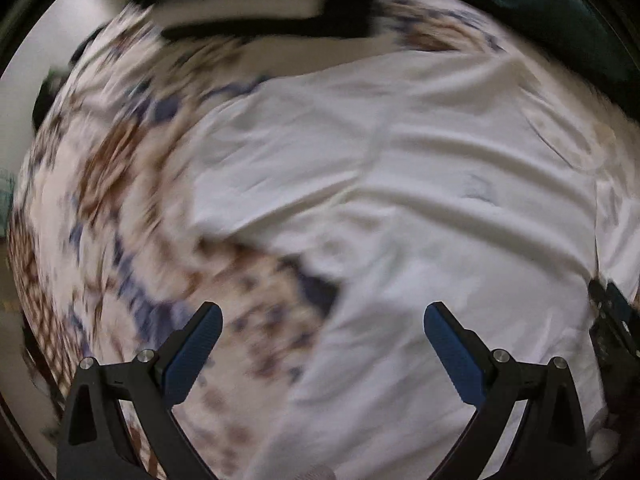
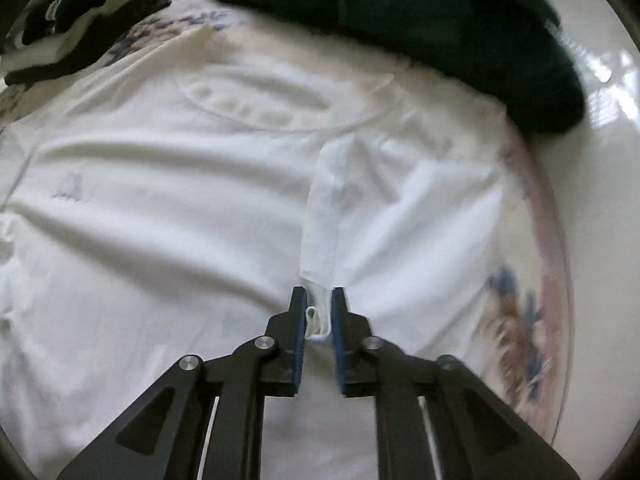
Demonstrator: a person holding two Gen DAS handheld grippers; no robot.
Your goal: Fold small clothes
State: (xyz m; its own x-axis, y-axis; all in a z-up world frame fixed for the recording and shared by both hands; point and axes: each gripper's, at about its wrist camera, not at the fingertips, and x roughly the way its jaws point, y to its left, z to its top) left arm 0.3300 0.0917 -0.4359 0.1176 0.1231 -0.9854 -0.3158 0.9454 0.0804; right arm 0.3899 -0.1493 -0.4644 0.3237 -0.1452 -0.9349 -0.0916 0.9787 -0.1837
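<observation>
Spread beneath everything is a white cloth covering printed with brown and blue floral patterns (image 1: 120, 208), blurred in the left wrist view; whether it lies on a bed or a worktop cannot be told. On it lies a white cotton T-shirt (image 1: 400, 200), spread mostly flat with long soft creases running across it. Its round neckline shows in the right wrist view, toward the far side, and a faint bluish mark sits on the fabric at the left there.

Beyond the shirt, along the far edge, a dark green garment (image 2: 420, 20) lies bunched in a heap, its edge lying over the shirt near the collar. At the far left, a pile of black and white clothes (image 2: 80, 20) rests on the patterned covering, beside the shirt. A glossy pale floor (image 2: 608, 92) shows past the covering's pink-trimmed border on the right.

The left tool (image 1: 322, 324) hangs above the shirt's edge, where white fabric meets the printed covering, its blue-padded fingers (image 1: 192, 356) spread wide with nothing between them.

The right tool (image 2: 319, 320) points down at the shirt with its jaws drawn close together. A raised fold of the white shirt, with a hemmed edge, runs up between the blue pads (image 2: 338, 340); the fabric seems pinched there, though a slim gap shows beside it.
</observation>
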